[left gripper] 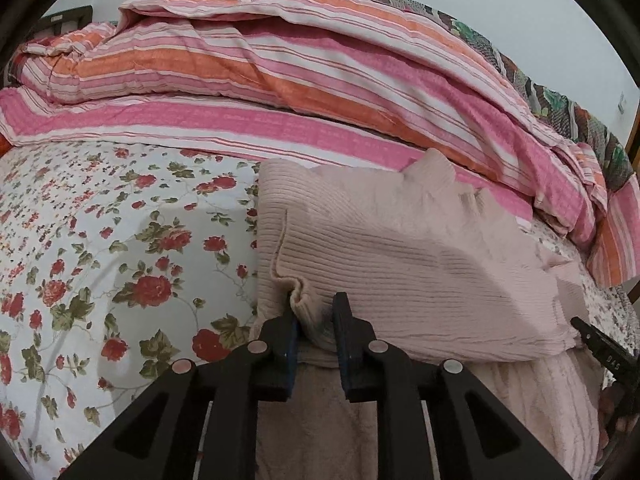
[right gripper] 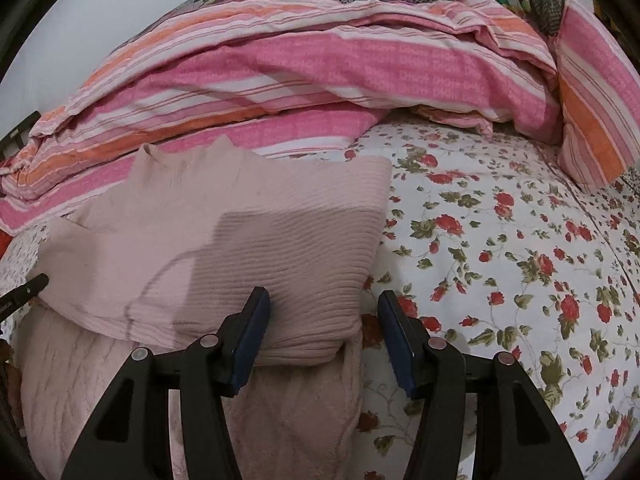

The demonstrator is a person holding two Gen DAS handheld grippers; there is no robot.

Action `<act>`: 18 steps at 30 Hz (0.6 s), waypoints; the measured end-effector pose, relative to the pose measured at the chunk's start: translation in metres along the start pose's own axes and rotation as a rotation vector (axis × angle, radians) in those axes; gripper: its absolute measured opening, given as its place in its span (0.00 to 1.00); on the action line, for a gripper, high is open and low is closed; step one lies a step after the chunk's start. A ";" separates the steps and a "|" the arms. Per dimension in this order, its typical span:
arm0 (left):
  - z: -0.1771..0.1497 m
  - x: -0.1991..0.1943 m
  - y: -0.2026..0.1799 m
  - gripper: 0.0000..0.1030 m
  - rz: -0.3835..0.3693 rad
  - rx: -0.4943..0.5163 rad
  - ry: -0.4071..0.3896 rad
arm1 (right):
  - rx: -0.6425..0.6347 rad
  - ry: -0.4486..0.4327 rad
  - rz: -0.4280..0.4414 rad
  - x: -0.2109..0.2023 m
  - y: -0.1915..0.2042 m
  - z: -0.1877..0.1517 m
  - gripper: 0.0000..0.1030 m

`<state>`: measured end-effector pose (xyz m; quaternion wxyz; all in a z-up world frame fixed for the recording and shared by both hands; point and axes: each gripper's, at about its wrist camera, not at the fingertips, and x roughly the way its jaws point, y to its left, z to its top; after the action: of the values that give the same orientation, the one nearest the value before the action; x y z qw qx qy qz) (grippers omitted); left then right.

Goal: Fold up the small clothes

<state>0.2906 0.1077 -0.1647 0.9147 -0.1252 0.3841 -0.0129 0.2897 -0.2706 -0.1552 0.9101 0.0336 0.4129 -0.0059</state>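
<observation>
So I'm pinching a bunched-up corner of the pink ribbed sweater (left gripper: pixel 400 264) with my left gripper (left gripper: pixel 314 320), pads clamped right on the fabric. My right gripper (right gripper: pixel 324 320) is hanging with its jaws apart over the sweater's other near corner, not squeezing anything. The sweater's lying folded on top of another pale pink knit (right gripper: pixel 280 420), near edge of the floral bedsheet (right gripper: pixel 500 240). A striped duvet (left gripper: pixel 280 80) is piling up along the far side.
</observation>
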 end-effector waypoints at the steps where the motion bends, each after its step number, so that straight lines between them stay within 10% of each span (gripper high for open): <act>1: 0.000 0.000 0.001 0.17 -0.006 -0.004 0.000 | -0.002 0.001 0.002 0.001 0.000 0.000 0.52; 18: -0.003 -0.005 -0.006 0.38 -0.030 0.038 -0.011 | -0.020 -0.017 -0.004 -0.004 0.002 -0.003 0.54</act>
<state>0.2853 0.1023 -0.1615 0.9187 -0.1134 0.3770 -0.0333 0.2844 -0.2686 -0.1541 0.9139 0.0238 0.4051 -0.0037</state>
